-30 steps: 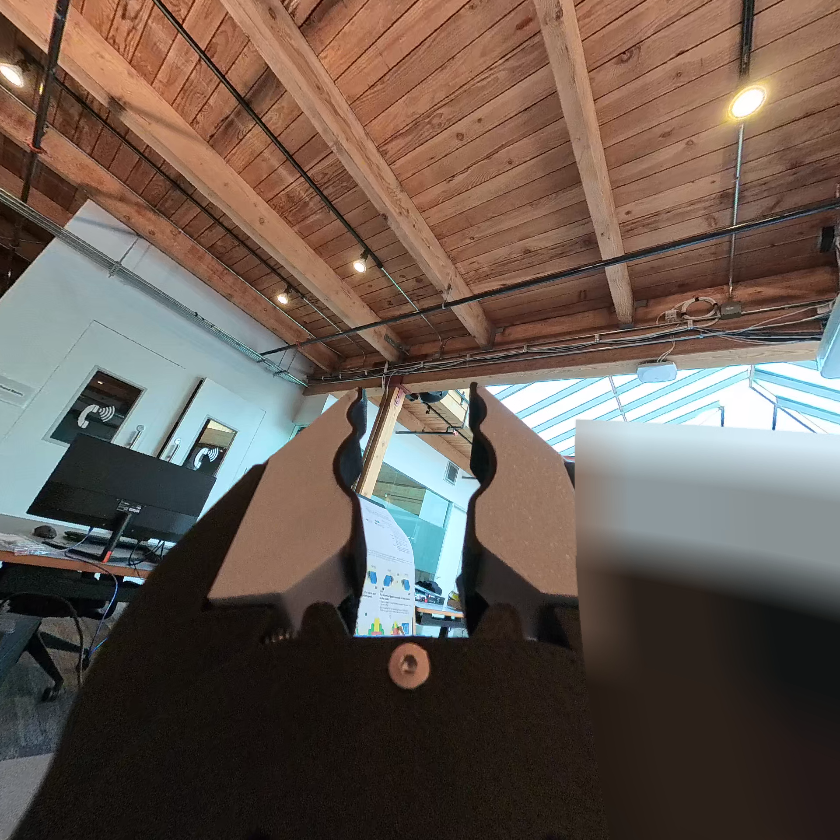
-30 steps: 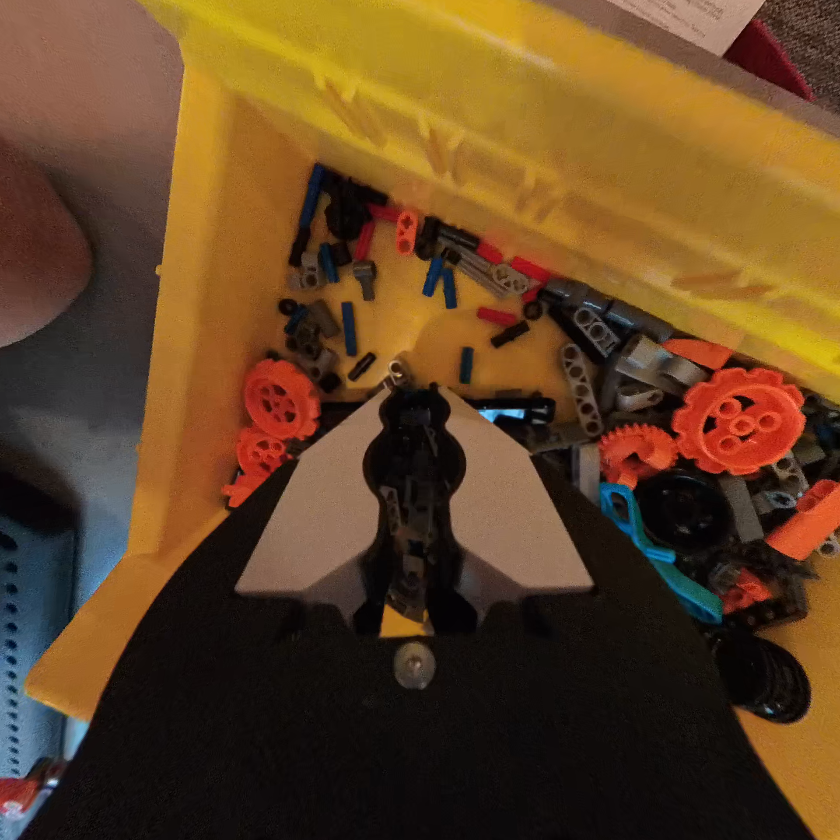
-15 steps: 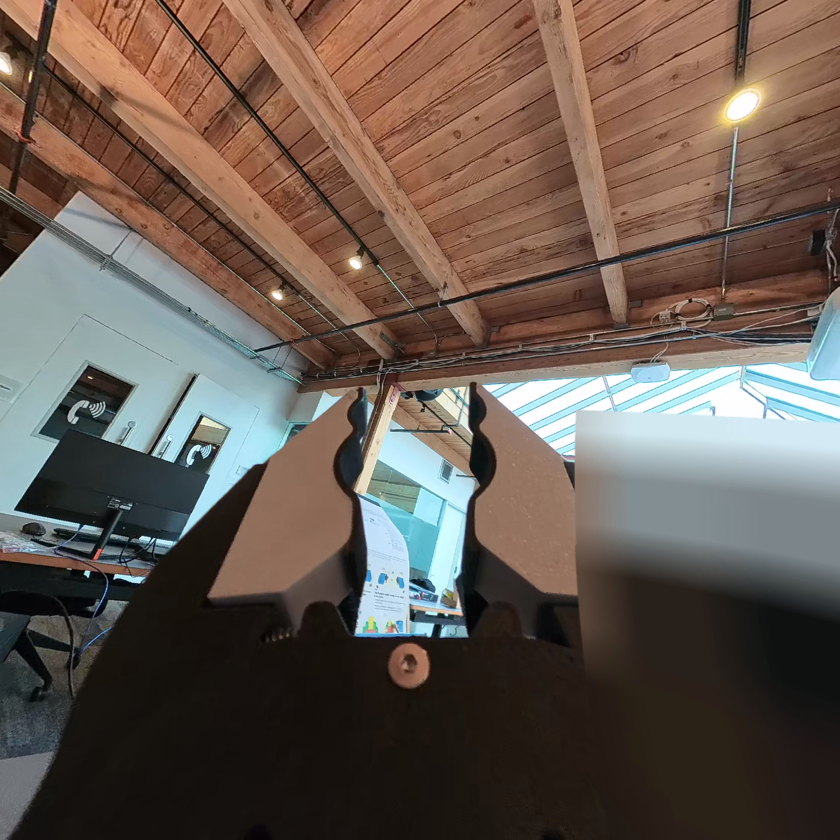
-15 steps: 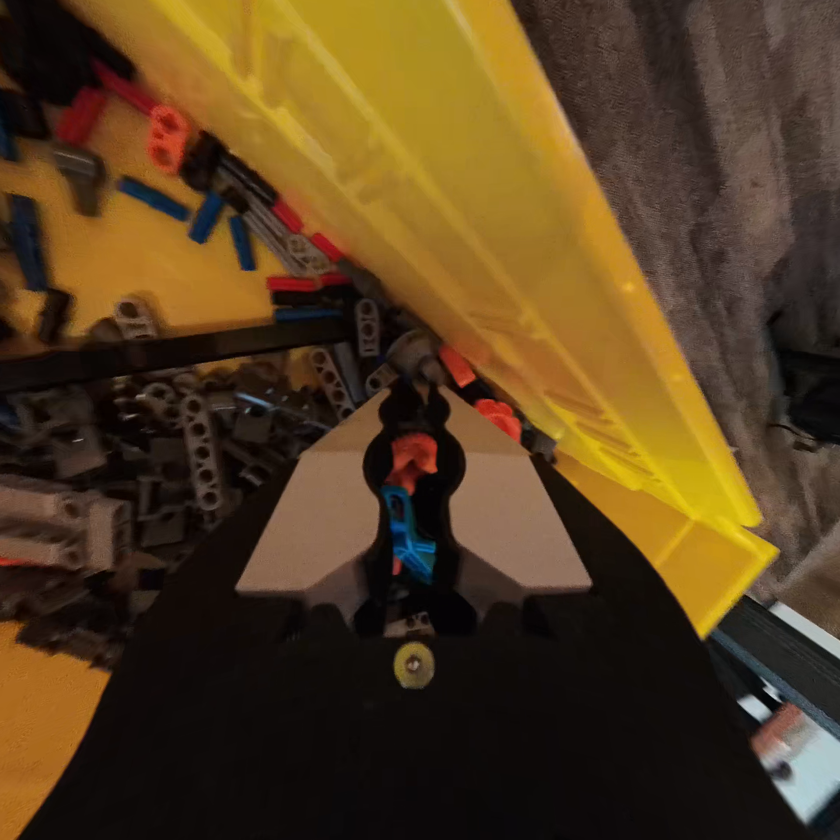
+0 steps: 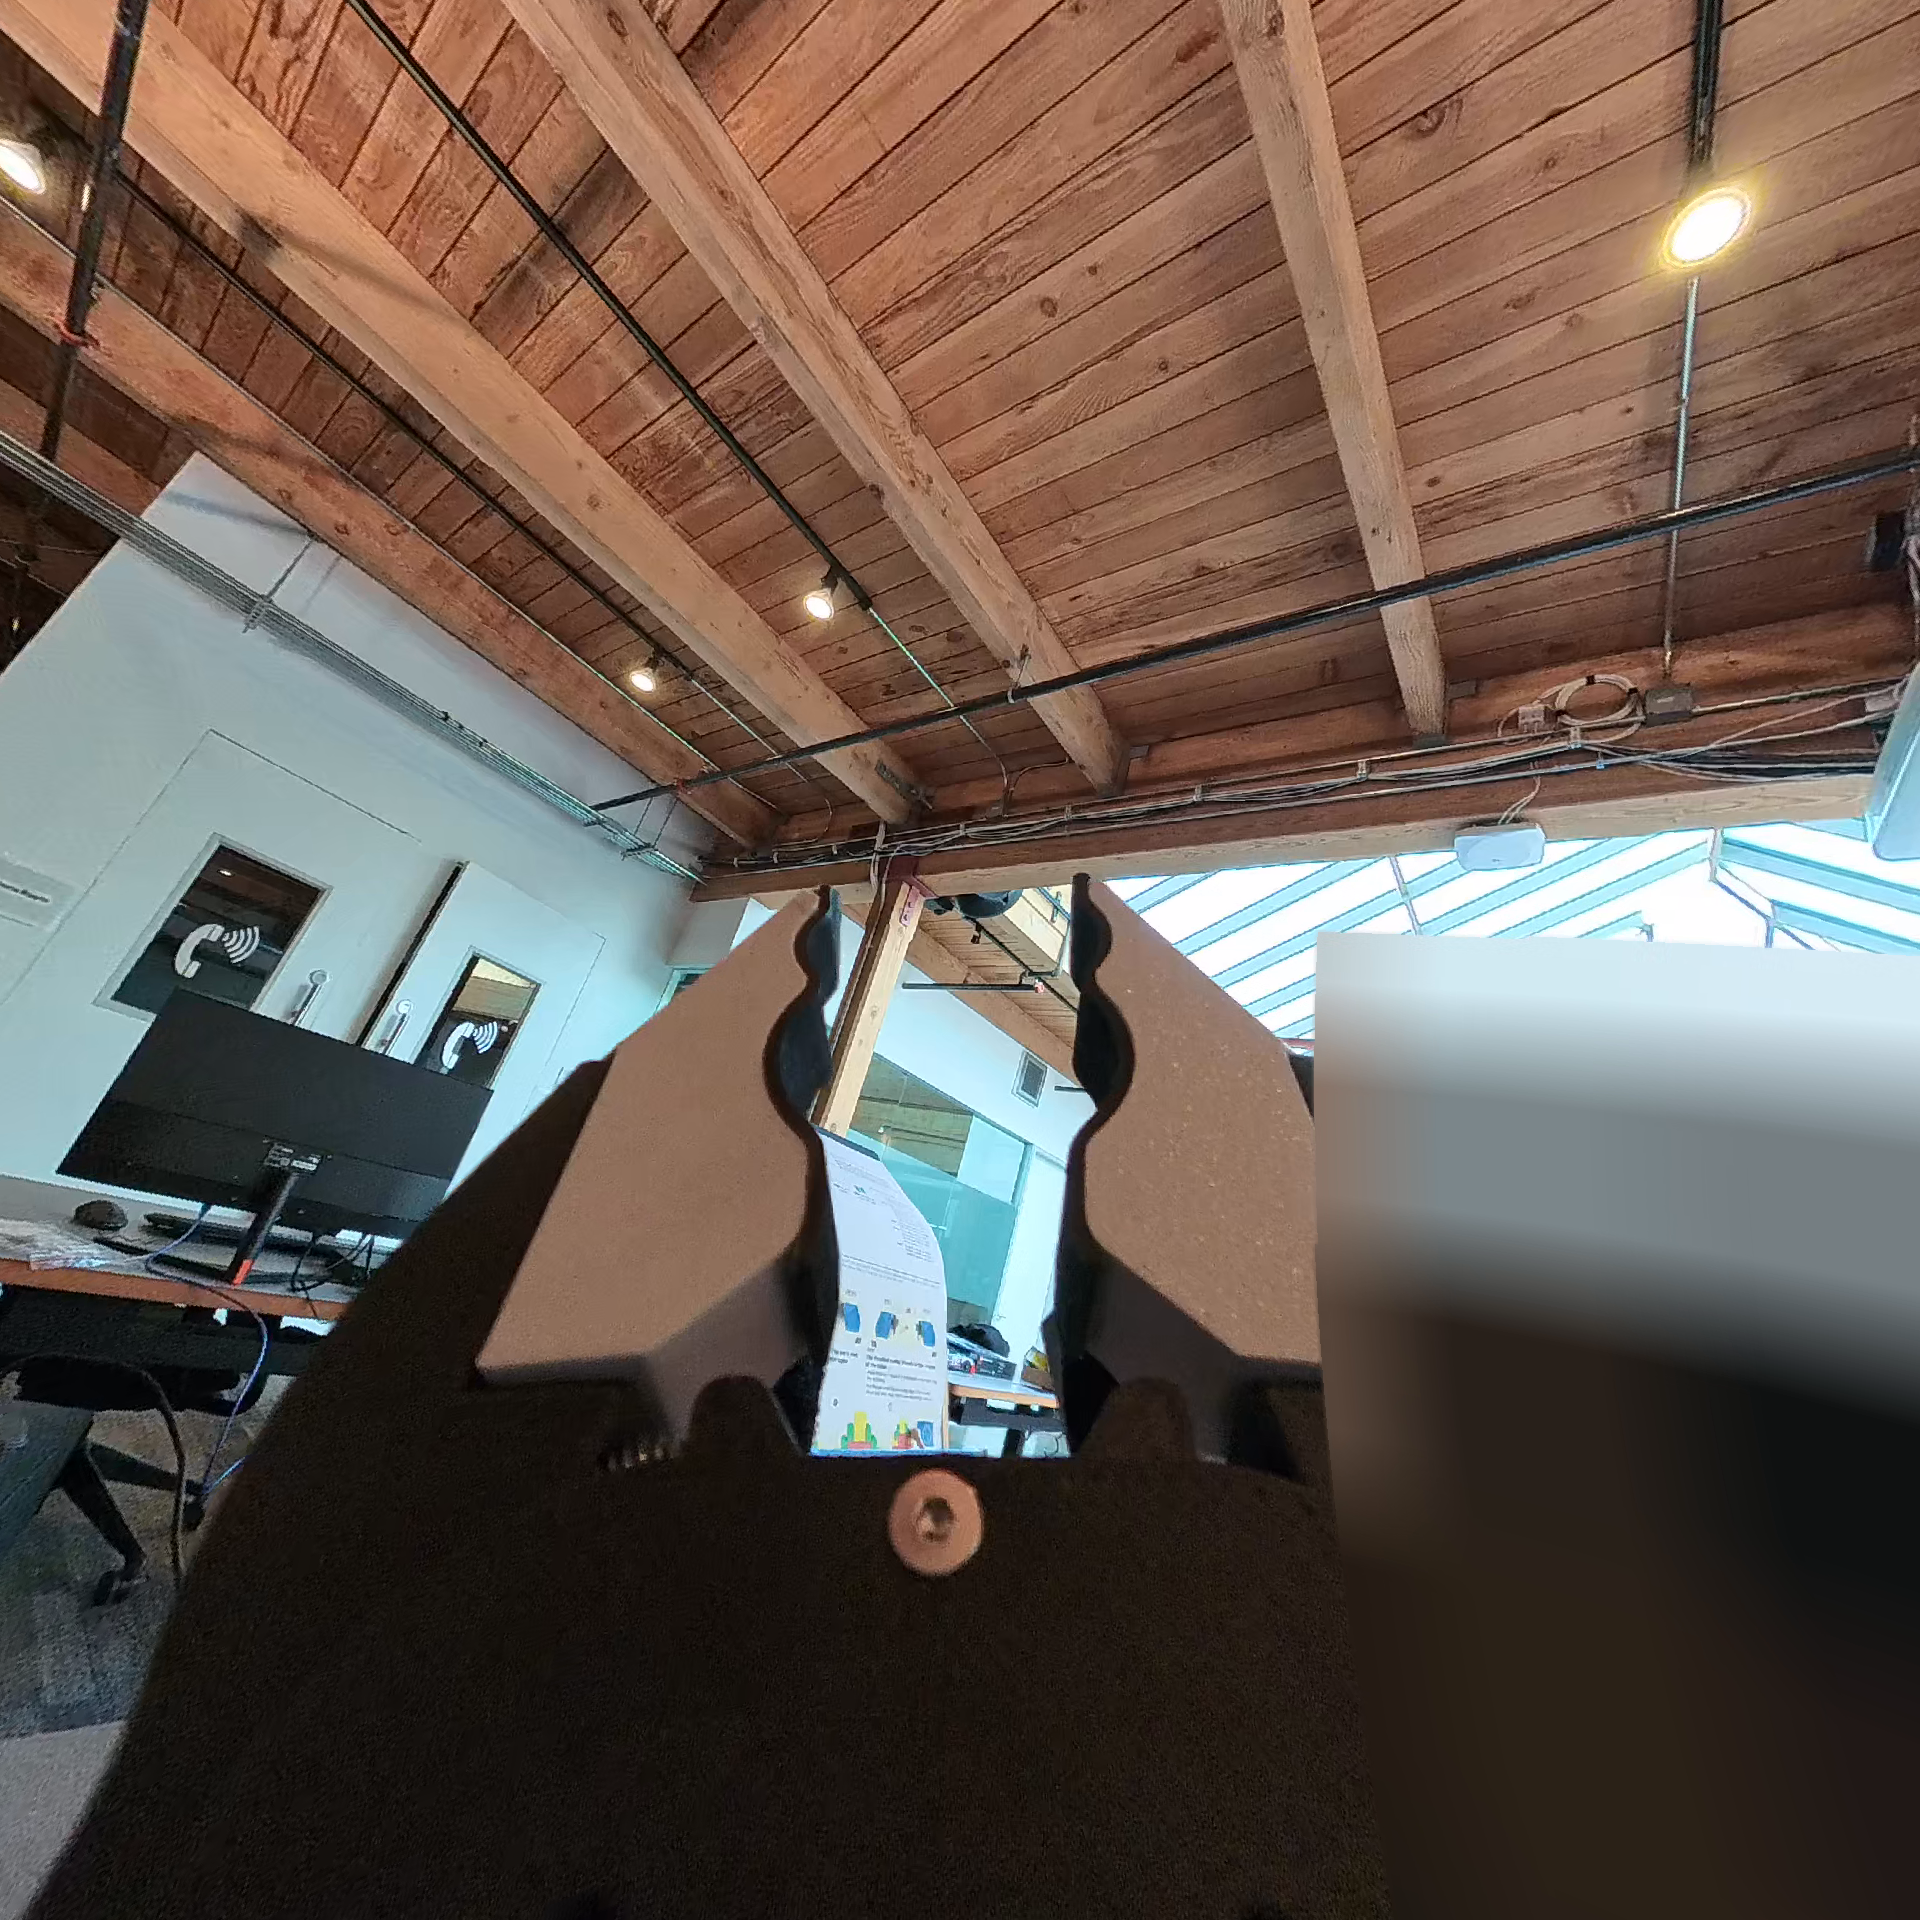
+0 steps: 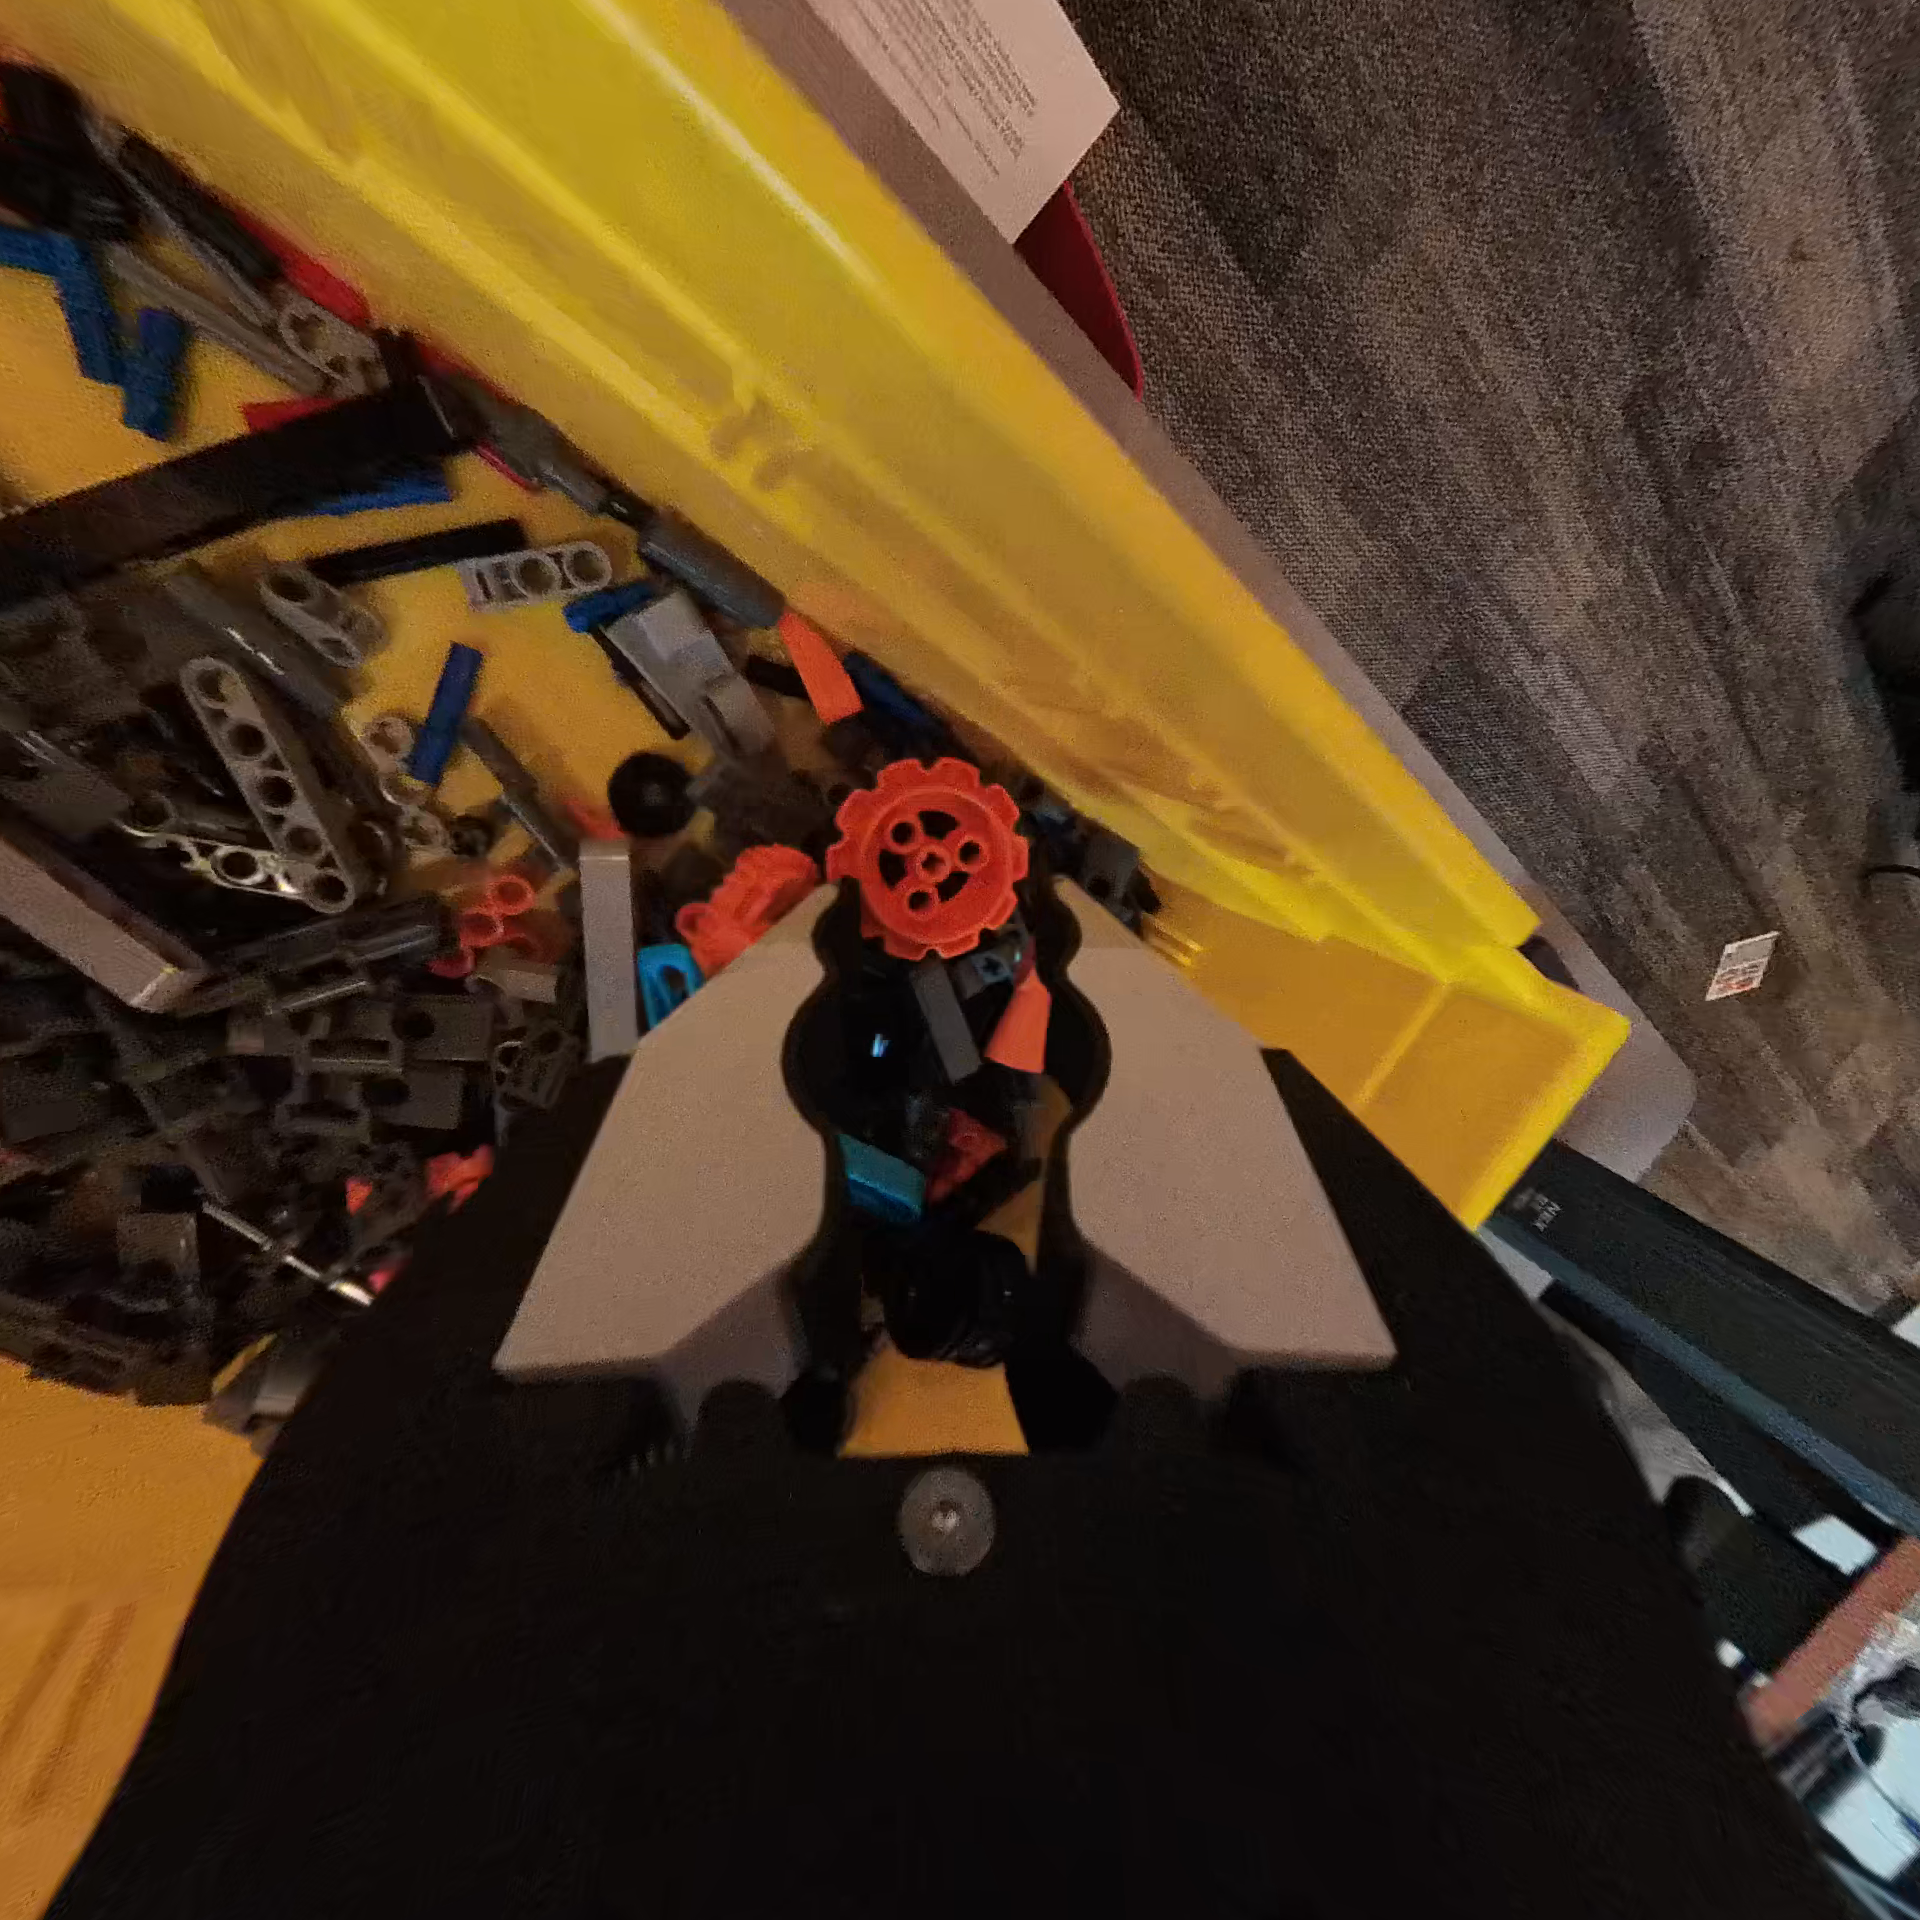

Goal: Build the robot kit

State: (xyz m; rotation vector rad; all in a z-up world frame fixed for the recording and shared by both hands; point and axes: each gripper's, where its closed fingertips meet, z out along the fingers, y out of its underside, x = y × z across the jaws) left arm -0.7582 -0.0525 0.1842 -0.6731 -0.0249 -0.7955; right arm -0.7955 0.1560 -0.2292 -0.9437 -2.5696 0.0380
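My right gripper (image 6: pixel 940 899) is open and points down into a yellow plastic bin (image 6: pixel 935 436) near its corner. An orange gear wheel (image 6: pixel 925 857) lies right between its fingertips on a heap of small building parts. I cannot tell whether the fingers touch it. Grey perforated beams (image 6: pixel 270 779), blue pins (image 6: pixel 447 712) and other orange pieces (image 6: pixel 743 904) lie around it. My left gripper (image 5: pixel 948 904) is open and empty, tilted up toward a wooden beam ceiling (image 5: pixel 935 364), with nothing near its fingers.
The bin stands on a grey surface above dark carpet (image 6: pixel 1558 416), with a white printed sheet (image 6: pixel 966 94) behind it. The left wrist view shows a black monitor (image 5: pixel 270 1122) on a desk at left and a printed sheet (image 5: pixel 883 1320) straight ahead. The left gripper's tips are roughly 45 centimetres from the right gripper's.
My right gripper has swung along the bin's wall toward its corner and opened from nearly shut. The orange gear now sits between its tips. The left gripper has hardly moved.
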